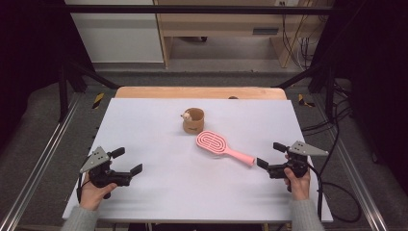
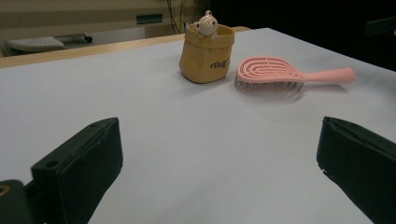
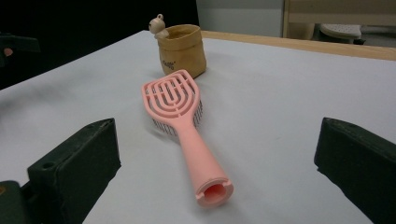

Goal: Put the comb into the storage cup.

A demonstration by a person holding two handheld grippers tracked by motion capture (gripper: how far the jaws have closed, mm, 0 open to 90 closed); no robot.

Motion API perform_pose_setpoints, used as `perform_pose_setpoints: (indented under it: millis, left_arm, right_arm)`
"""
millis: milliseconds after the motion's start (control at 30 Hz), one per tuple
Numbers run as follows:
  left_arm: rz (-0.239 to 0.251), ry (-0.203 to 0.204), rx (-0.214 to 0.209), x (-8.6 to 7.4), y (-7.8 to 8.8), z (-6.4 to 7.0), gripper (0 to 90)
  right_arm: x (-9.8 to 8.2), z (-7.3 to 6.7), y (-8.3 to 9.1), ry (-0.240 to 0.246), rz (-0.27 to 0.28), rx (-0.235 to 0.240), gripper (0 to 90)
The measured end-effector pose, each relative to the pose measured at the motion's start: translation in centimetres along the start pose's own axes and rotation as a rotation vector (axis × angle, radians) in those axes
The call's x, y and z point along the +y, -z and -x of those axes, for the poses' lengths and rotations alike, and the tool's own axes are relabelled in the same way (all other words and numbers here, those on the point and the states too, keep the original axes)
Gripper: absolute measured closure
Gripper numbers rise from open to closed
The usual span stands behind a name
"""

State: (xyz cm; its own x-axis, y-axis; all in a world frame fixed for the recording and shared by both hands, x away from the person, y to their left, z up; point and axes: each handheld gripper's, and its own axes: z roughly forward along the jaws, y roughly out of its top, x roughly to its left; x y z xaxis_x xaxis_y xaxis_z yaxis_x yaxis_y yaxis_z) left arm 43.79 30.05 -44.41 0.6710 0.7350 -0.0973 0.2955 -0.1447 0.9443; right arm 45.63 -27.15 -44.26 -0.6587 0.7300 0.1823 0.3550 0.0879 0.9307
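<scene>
White sheeting covers the surface [image 1: 159,192], with a strip of bare wood showing along its far edge; beyond that stand pale wooden furniture and a tangle of cables on the floor.

Near the middle of the surface, a little toward the far edge, sits a small tan pouch [image 1: 193,121] with a cream-coloured animal figure [image 1: 185,115] peeking over its rim. Just beside the pouch, on the side toward the right edge, lies a pink hairbrush [image 1: 223,147], bristles down. Its oval head is close to the pouch, though I cannot tell whether they touch, and its handle runs toward the near right corner.

The left tongs [image 1: 127,161] are held in a hand [image 1: 94,191] near the near left corner, jaws spread wide with nothing between them, well apart from the pouch and brush. The right tongs [image 1: 270,155] are held in the other hand [image 1: 299,182] near the right edge, jaws likewise spread and holding nothing. In the right gripper view the hollow end of the brush handle points back between the two black jaws, near them but apart.
</scene>
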Motion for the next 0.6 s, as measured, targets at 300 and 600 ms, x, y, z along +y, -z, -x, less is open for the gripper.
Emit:
perform_pose_setpoints:
  millis: [300, 600]
  left_arm:
    - [-0.005, -0.004, -0.004, -0.09, 0.00, 0.02, 0.3]
    - [-0.012, 0.002, -0.001, -0.11, -0.14, 0.02, 0.3]
  right_arm:
    - [0.17, 0.07, 0.15, 0.003, -0.007, -0.003, 0.8]
    - [0.85, -0.64, -0.12, 0.031, -0.030, 0.012, 0.5]
